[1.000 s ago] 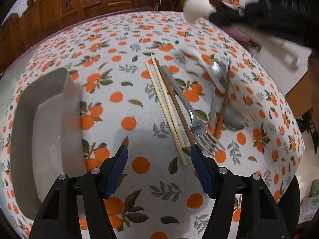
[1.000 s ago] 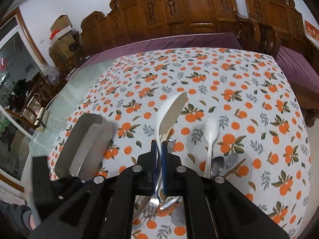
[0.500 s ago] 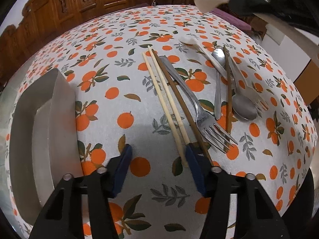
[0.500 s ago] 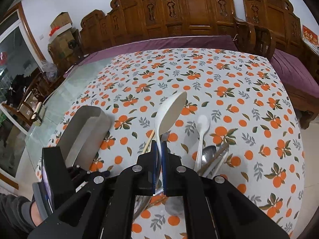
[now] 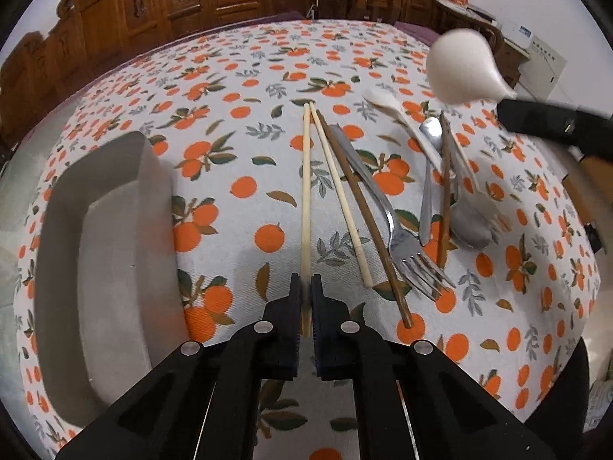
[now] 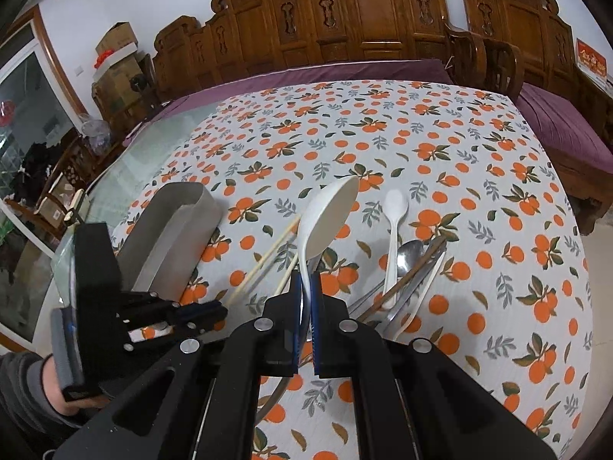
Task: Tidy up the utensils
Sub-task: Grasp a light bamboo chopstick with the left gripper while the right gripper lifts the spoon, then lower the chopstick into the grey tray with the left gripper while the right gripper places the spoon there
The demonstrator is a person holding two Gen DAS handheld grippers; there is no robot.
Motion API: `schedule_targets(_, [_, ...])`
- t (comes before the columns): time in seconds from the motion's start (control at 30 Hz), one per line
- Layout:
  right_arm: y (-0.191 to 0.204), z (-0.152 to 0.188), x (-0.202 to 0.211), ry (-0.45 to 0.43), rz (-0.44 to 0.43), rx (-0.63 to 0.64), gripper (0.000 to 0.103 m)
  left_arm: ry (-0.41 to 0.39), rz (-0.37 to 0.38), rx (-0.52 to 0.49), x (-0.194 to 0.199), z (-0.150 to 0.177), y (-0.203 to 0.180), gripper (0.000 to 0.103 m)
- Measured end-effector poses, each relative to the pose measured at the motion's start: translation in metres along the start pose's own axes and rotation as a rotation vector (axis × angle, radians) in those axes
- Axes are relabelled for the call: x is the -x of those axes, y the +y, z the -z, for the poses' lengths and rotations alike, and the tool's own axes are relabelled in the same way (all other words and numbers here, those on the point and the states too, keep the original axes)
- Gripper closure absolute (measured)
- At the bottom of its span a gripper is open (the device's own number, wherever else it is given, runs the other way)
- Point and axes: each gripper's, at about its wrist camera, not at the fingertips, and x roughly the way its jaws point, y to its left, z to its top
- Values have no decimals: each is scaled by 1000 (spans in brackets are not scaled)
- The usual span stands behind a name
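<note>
My left gripper points down at the table, its jaws closing; the pads press the near end of a pale chopstick. A second pale chopstick, a brown chopstick and a steel fork lie just to its right. My right gripper is shut on the handle of a big white spoon, held in the air above the table. In the left wrist view that spoon hangs at the upper right.
A grey metal tray stands at the left on the orange-print cloth. A pile of steel spoons, a brown chopstick and a small white plastic spoon lies to the right. Carved wooden chairs line the far side.
The left jaws went from wide open to shut on the pale chopstick. The right gripper with the white spoon drifted rightward in the left wrist view.
</note>
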Motion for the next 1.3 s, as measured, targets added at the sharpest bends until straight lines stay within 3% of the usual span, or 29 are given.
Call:
schedule_targets(0.33, [21, 1, 1, -9, -19, 8, 98, -73, 33, 28, 46, -2, 13, 99])
schedule_targets(0.83, [84, -19, -5, -38, -88, 80, 98, -91, 41, 64, 102, 19, 71, 99])
schedule_targets(1.3, [134, -23, -36, 5, -117, 137, 98, -1, 9, 141, 81, 43, 132, 99])
